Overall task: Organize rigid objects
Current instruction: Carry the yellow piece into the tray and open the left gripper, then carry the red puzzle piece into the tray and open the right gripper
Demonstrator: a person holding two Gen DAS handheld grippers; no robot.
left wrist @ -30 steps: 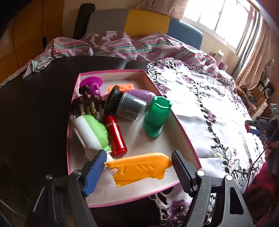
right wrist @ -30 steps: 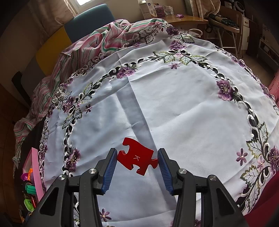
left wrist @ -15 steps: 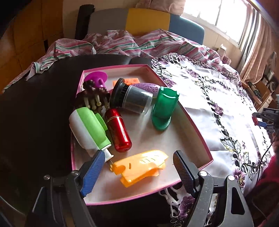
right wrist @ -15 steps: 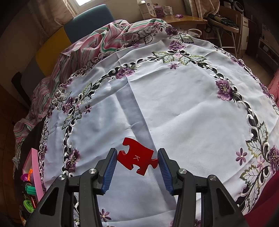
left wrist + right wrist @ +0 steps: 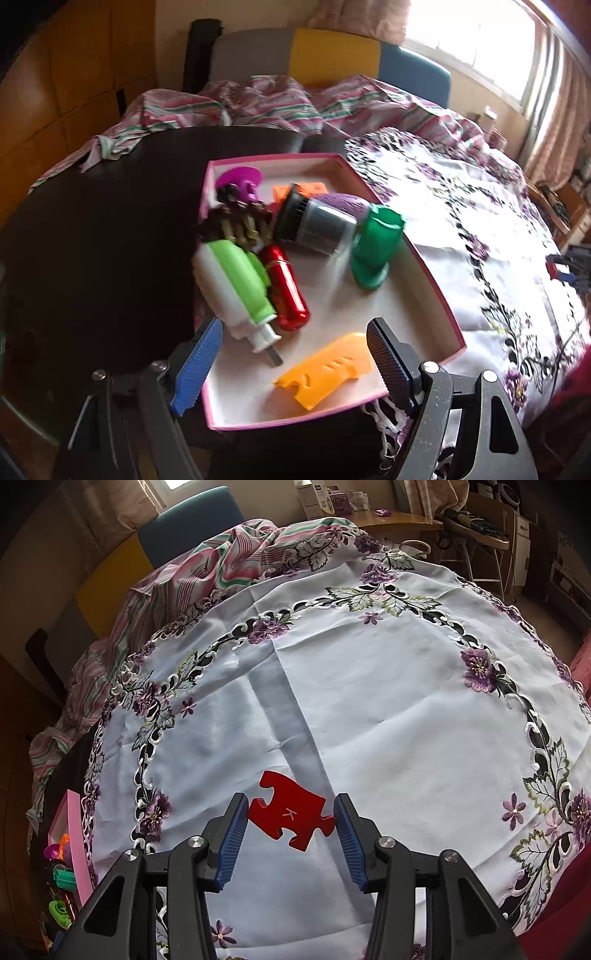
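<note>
The right gripper (image 5: 290, 825) has its jaws closed on a red jigsaw-puzzle piece (image 5: 290, 812): one blue pad presses the piece's left edge and the other its right tab, so the piece spans the gap between them, tilted, above the white embroidered tablecloth (image 5: 369, 701) that covers the desk. A small white "K" is written near the middle of the piece; it is the only writing that can be read. Boxes on a far wooden surface carry print too small to make out.

The left gripper (image 5: 295, 354) has jaws standing wide with nothing pressed between them; they have just been opening. Between and just below the jaw tips lies an orange plastic piece (image 5: 325, 371), flat on the floor of a pink-rimmed tray (image 5: 439, 291), touching neither pad. Just ahead of the left jaw lies a white and green bottle-shaped tool (image 5: 236, 288) with its nozzle pointing toward the jaws, and a red cylinder (image 5: 286, 291) lies alongside it. Farther ahead are a green cup-like holder (image 5: 375, 251), a dark grey jar (image 5: 314, 225) on its side, a purple piece (image 5: 240, 179) and a small orange block (image 5: 310, 189). This view is blurred, and no labels on these things can be read.

The tray sits on the dark bare part of the desk (image 5: 92, 240), its right rim against the tablecloth's edge.
</note>
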